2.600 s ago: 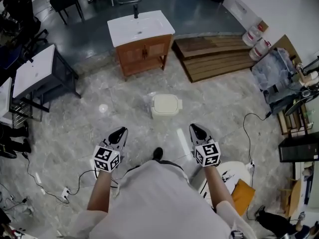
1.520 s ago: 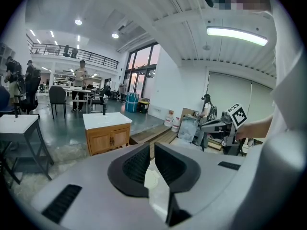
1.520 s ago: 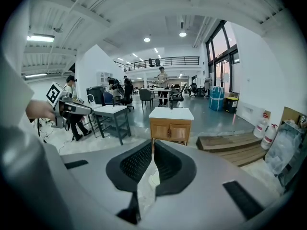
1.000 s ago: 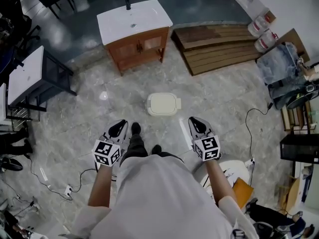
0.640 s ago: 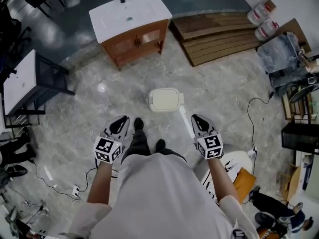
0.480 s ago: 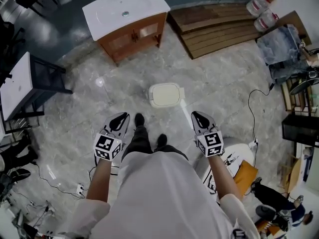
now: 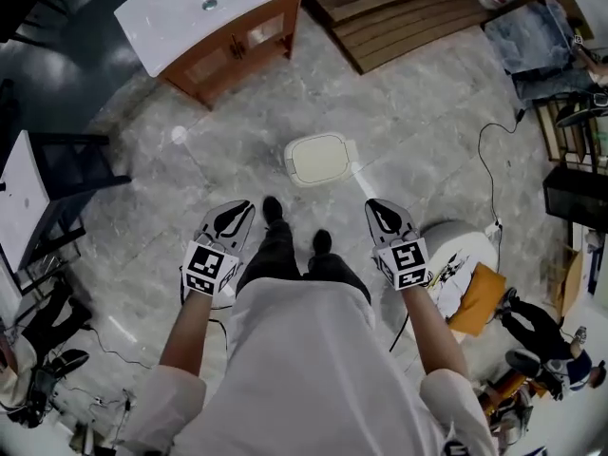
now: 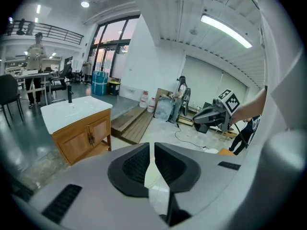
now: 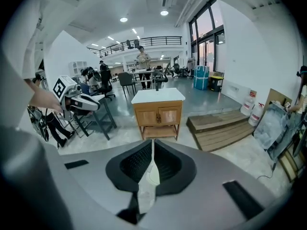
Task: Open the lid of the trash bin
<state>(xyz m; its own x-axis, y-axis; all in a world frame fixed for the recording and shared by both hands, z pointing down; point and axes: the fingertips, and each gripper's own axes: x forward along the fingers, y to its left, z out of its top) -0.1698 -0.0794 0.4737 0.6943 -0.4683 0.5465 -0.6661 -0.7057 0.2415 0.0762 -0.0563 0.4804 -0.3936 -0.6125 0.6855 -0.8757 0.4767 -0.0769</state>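
Person has stepped closer; trash bin [image 7: 321, 158], lid down, now upper centre of head view, near the shoes [image 7: 273, 209]; left gripper [image 7: 236, 213] and right gripper [image 7: 382, 211] below it, apart from it, jaws all but closed, empty; lid untouched, approach only.

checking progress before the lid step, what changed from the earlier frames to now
The person has walked up to the trash bin, which now lies just ahead of the shoes. The left tool and right tool have come forward with the person. The wooden cabinet has slid toward the head view's upper left. Unchanged: the lid is down, both tools are shut and empty, and nothing has been touched.
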